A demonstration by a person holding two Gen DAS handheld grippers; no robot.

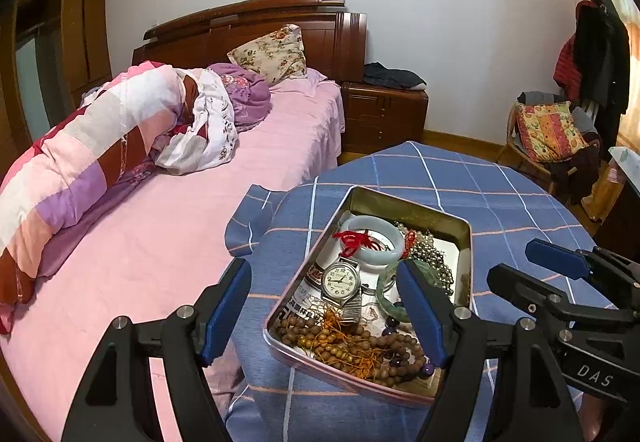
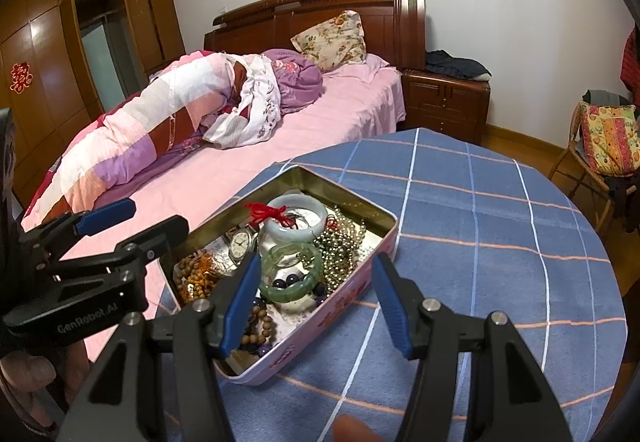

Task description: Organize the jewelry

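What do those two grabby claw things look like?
Both are black plastic with silver screws and blue pads on the jaws. The right gripper has "DAS" in white on its side; the left gripper reads "GenRobot.AI". Bare fingers show beneath; no cables or sleeves are visible.

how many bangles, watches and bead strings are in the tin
bangles: 2, a white bangle with red cord and a green bangle
watches: 1, the watch
bead strings: at least 2, brown wooden beads and a metallic bead string, too tangled to separate further
total: at least 5 in the tin

One tin (image 2: pixel 280 358) holds two bangles — one white (image 2: pixel 295 219), one green (image 2: pixel 291 274) — and one watch (image 1: pixel 341 279).
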